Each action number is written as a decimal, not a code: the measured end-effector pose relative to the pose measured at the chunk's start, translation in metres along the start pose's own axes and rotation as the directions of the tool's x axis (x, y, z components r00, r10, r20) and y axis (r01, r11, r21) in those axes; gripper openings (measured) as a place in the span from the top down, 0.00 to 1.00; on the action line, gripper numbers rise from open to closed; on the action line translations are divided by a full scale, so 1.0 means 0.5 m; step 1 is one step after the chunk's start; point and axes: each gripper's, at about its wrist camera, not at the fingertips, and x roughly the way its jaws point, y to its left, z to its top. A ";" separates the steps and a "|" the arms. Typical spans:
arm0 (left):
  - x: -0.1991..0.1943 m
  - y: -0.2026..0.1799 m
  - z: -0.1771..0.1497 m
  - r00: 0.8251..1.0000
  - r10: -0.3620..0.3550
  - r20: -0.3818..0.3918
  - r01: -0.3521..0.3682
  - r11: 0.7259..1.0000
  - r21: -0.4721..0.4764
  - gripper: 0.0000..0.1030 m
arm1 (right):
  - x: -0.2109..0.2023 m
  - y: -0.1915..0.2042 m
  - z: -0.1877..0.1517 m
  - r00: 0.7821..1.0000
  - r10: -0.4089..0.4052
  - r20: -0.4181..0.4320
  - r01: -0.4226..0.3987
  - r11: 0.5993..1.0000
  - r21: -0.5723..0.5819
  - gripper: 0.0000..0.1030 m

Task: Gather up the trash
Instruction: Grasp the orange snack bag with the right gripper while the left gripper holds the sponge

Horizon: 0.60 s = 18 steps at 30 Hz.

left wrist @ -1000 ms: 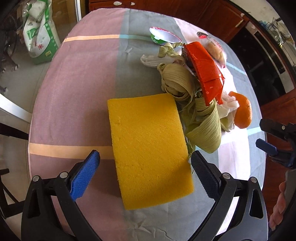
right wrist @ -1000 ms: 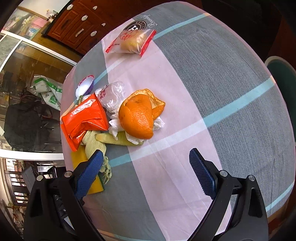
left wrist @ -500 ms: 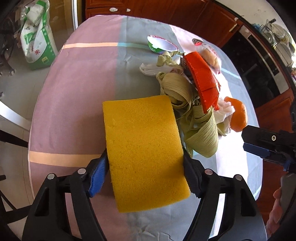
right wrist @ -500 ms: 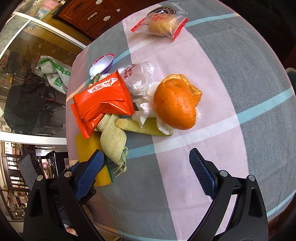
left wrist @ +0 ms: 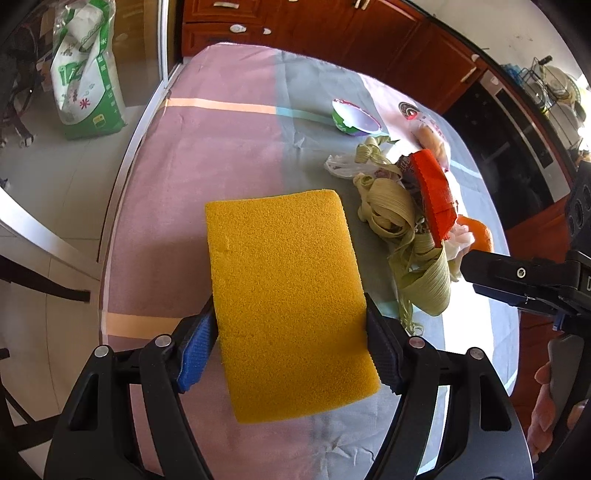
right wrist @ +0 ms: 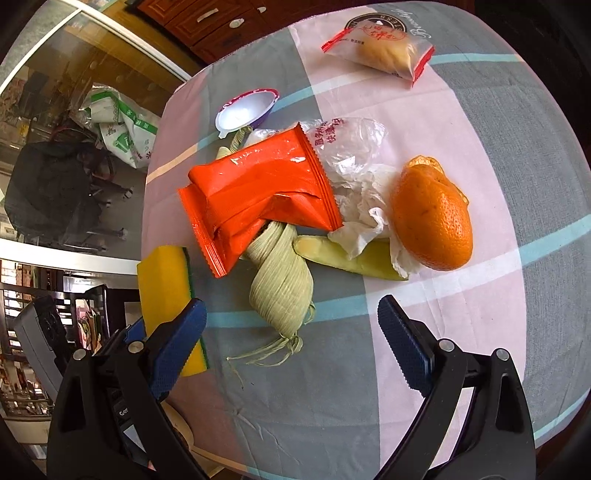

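My left gripper (left wrist: 290,354) is shut on a yellow sponge (left wrist: 288,295), its pads pressing both long sides; the sponge hangs a little above the tablecloth. To its right lies the trash pile: curled corn husks (left wrist: 388,206), an orange-red wrapper (left wrist: 432,192) and a green yogurt cup (left wrist: 352,120). In the right wrist view, my right gripper (right wrist: 291,343) stands open over the cloth just short of the husk bundle (right wrist: 280,280), with nothing between its fingers. Beyond it lie the wrapper (right wrist: 258,192), a clear plastic bag (right wrist: 351,147), white tissue (right wrist: 362,229) and orange peel (right wrist: 432,218).
A sealed bun packet (right wrist: 380,51) lies apart at the far side of the checked tablecloth (left wrist: 221,155). A green-and-white sack (left wrist: 86,74) stands on the floor to the left. Wooden cabinets (left wrist: 332,22) run behind the table. A hand (left wrist: 546,417) shows at the right edge.
The left jaws closed onto the sponge and raised it off the cloth. The right gripper swung left over the table, so the trash pile now sits centred ahead of it.
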 end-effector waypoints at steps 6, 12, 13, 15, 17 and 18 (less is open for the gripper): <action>0.000 0.014 -0.004 1.000 -0.009 -0.014 0.009 1.000 -0.013 0.29 | 0.032 0.042 -0.002 1.000 -0.004 -0.008 0.004 0.997 -0.071 0.13; -0.004 0.025 -0.001 1.000 -0.003 -0.014 0.003 1.000 -0.009 0.29 | 0.011 0.054 0.017 0.998 -0.030 0.049 0.034 0.995 -0.091 0.13; -0.004 0.024 0.000 1.000 -0.006 -0.016 0.006 1.000 -0.009 0.29 | 0.005 0.056 0.024 0.998 -0.028 0.059 0.033 0.995 -0.091 0.13; -0.001 0.022 0.004 1.000 -0.008 -0.019 0.008 1.000 -0.008 0.29 | -0.005 0.063 0.044 0.997 -0.029 0.076 0.036 0.995 -0.095 0.13; 0.001 0.019 0.005 1.000 -0.007 -0.022 0.007 1.000 -0.006 0.29 | -0.003 0.074 0.067 0.994 -0.040 0.100 0.052 0.991 -0.121 0.13; 0.002 0.018 0.005 1.000 -0.008 -0.024 0.008 1.000 -0.005 0.29 | 0.004 0.076 0.077 0.992 -0.057 0.108 0.072 0.988 -0.138 0.13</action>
